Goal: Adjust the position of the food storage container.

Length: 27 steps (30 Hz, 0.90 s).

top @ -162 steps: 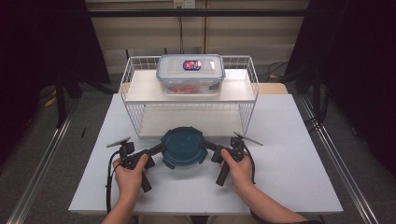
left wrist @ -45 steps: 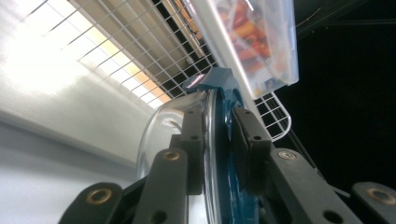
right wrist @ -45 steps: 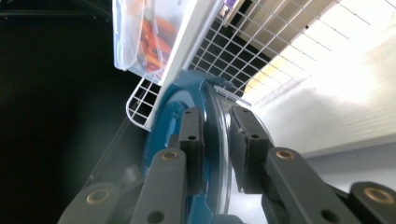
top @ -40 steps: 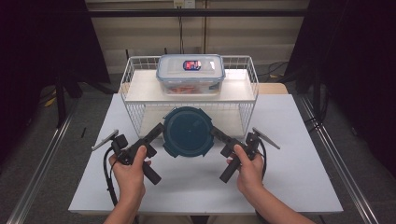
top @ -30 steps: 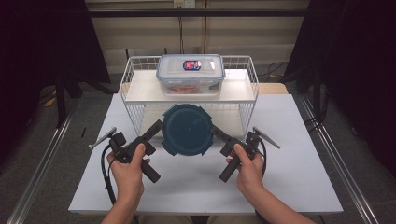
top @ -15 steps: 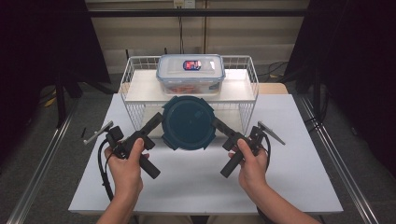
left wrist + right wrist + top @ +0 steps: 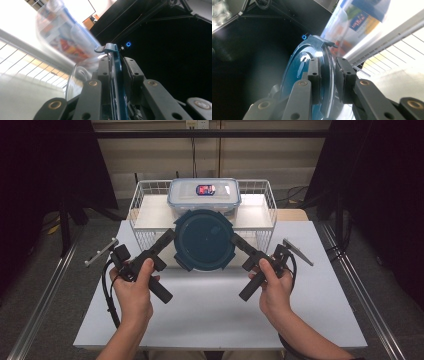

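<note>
A round dark-blue lid (image 7: 204,240) with four clip tabs is held up above the desk (image 7: 220,305), clear of its surface, in front of the wire rack (image 7: 141,200) that stands along the desk's far edge. The lid's top is seen against the front rail of the rack's shelf, just below a clear box (image 7: 203,194) that rests on the middle of that shelf. Whether the lid touches the rack cannot be told.

The lid is gripped at two opposite sides. The left gripper (image 7: 169,237) is closed on the lid's left rim; in the left gripper view the thin blue edge (image 7: 115,72) is clamped between both pads, and one clip tab (image 7: 107,48) stands out beyond the jaws. The right gripper (image 7: 236,240) is closed on the right rim; in the right gripper view the rim (image 7: 327,72) is pressed between the pads, and the lid's ribbed face lies to the left of them. Both pairs of jaws stand only narrowly apart, by the thickness of the rim.

The left hand (image 7: 134,287) and right hand (image 7: 272,282) are wrapped round the handles over the middle of the desk, well in from its near edge.
</note>
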{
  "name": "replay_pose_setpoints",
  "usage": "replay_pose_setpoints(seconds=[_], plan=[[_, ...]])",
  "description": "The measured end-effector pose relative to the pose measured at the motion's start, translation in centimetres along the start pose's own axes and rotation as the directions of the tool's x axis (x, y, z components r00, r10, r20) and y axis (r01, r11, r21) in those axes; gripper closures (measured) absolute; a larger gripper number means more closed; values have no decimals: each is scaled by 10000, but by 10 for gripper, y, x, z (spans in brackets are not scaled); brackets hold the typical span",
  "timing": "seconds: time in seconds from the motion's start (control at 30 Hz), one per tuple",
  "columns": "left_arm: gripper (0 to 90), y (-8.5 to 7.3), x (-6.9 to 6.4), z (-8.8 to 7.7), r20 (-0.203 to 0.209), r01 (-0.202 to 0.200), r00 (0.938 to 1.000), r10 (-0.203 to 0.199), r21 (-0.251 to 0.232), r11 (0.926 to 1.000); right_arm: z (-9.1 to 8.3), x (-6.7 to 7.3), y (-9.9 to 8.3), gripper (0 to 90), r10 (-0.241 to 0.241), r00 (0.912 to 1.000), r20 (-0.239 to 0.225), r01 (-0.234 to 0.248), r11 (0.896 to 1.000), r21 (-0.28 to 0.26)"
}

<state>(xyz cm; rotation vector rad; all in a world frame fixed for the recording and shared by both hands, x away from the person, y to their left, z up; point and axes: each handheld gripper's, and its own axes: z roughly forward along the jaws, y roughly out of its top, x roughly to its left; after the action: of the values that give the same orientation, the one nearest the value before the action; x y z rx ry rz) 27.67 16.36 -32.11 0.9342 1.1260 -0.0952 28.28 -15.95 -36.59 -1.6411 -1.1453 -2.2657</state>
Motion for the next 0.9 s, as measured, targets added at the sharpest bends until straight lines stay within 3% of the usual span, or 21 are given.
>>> replay_pose_setpoints(seconds=[0.2, 0.5, 0.67, 0.9], plan=[[774, 7, -9, 6, 109, -2, 9999, 3, -43, 10000, 4, 8, 9, 755, -29, 10000, -12, 29, 9998, -216], [773, 13, -12, 15, 194, -93, 9998, 95, -115, 9999, 9, 16, 20, 755, -64, 10000, -52, 61, 9987, -506], [772, 17, -15, 18, 376, 160, 9992, -154, -147, 9998, 13, 21, 26, 756, -196, 9998, -53, 192, 9976, -661], [774, 25, -18, 26, 565, 145, 9983, -127, -325, 9994, 19, 27, 34, 755, -326, 9995, 23, 326, 9968, -728]])
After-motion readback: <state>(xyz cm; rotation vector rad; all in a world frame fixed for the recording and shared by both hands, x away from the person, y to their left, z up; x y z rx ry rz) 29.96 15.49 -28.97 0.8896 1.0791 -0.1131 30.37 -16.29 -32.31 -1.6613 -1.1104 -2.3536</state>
